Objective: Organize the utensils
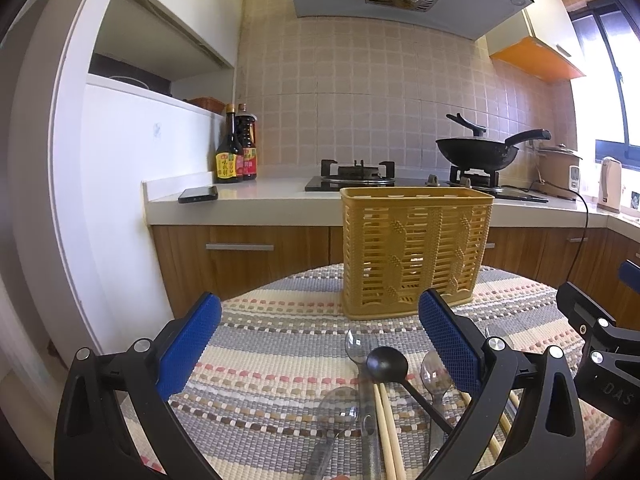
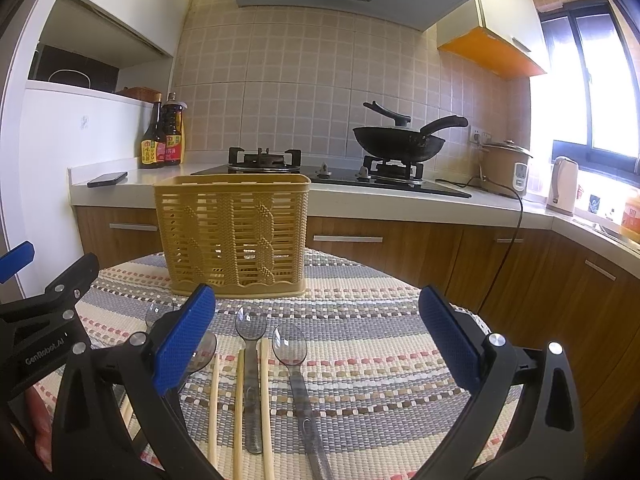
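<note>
The basket stands upright on the woven mat at the far side of the table. Before it, nearer the cameras, the utensils lie flat on the mat: clear spoons with bowls toward the basket, chopsticks running lengthwise beside and between them, and a dark ladle lying across the chopsticks in the left wrist view. Behind the table runs the kitchen counter: a phone and two bottles at its left end, the hob in the middle with a wok on its right burner, a rice cooker and kettle further right
</note>
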The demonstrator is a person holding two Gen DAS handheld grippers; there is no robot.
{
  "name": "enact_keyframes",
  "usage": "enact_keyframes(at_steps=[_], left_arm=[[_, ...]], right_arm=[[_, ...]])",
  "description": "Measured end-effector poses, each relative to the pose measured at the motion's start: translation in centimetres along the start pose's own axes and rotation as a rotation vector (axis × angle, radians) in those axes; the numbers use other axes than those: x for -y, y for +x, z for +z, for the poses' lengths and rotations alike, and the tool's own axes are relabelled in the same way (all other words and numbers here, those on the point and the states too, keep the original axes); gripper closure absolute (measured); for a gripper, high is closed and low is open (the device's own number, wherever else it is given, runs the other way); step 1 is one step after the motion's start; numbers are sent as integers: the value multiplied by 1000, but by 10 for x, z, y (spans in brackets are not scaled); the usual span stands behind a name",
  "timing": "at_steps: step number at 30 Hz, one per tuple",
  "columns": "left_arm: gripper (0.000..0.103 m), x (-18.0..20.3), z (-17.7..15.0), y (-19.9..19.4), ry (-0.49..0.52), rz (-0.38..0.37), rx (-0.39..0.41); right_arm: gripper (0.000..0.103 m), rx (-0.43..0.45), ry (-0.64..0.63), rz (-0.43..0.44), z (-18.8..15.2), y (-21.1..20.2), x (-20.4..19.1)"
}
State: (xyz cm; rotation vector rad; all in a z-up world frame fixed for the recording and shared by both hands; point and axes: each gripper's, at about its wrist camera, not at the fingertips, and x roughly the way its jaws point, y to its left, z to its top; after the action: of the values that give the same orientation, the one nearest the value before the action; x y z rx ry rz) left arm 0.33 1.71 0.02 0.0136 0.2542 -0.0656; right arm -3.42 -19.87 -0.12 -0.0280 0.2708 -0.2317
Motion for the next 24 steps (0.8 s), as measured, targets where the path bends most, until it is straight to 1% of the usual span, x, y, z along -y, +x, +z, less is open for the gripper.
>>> enact_keyframes(at_steps=[5,19,22,24], left_arm=[[7,0,-1,2,-3,-15,-11],[7,2,-1,4,2,-26,-17],[7,0,0,3,-10,-36,-24],[7,-7,3,4,-34,-62,-51]], right_arm=[[6,-3,0,-6,0,0,-1],[6,-13,-7,-25,1,2,-1],[6,-49,22,-30,3,5,2],[6,-109,31,-26,5,12,4]])
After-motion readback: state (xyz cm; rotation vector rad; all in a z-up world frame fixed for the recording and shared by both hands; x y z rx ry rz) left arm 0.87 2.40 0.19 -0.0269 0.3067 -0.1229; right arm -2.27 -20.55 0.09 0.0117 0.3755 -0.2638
